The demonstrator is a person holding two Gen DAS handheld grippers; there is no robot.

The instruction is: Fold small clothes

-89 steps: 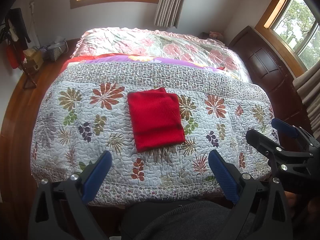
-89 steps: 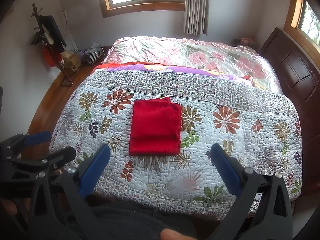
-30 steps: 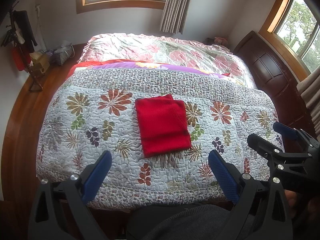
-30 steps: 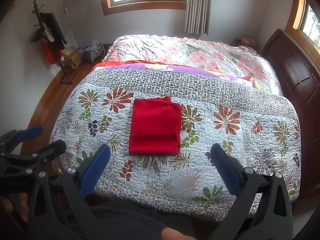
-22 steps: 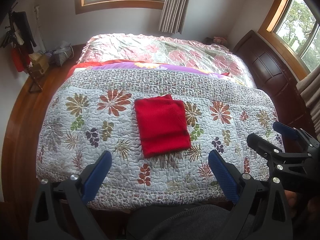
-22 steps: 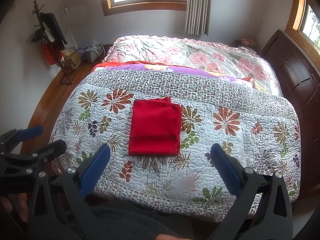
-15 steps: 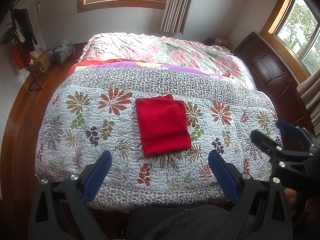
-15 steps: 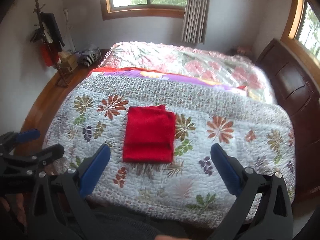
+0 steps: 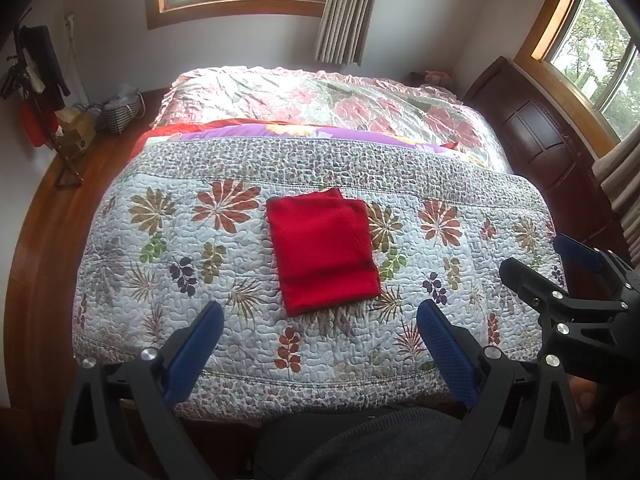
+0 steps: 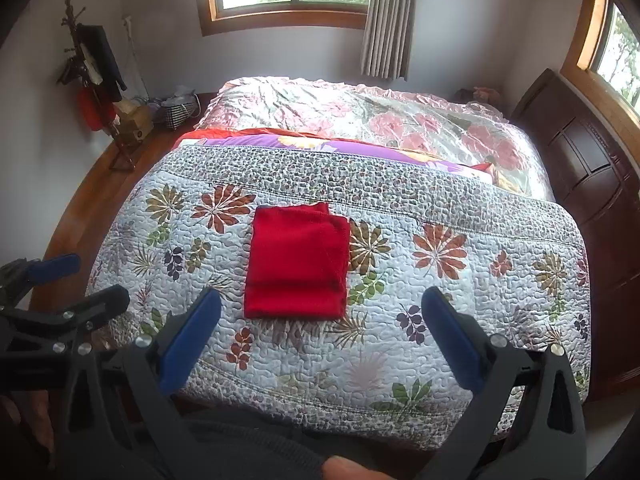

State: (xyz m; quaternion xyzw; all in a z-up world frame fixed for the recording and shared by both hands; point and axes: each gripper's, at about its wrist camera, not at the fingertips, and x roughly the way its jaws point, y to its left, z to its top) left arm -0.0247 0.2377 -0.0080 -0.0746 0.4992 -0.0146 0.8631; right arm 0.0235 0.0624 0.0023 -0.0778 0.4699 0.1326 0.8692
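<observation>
A red cloth [image 9: 322, 250] lies folded into a neat rectangle near the middle of the quilt [image 9: 168, 280], on the near half of the bed. It lies flat, with layered edges showing at its far right corner, where one ply sits a little short of the one under it.

The left gripper [image 9: 316, 330] and the right gripper [image 10: 320, 320] both hang at the near edge of the bed, well apart from the cloth. Each has its jaws wide apart and nothing between them.

The cloth looks like a light knit: soft, limp, with no stiffness of its own. It will likely sag and unfold if lifted by a single point. The quilted surface under it is textured, so it should not slide much. Judging by its tidy shape, the folding looks done or nearly so. If it needs another fold or a move, the safest hold is probably at the two near corners, one per gripper, pinching all the layers together so that the stack does not come apart.
</observation>
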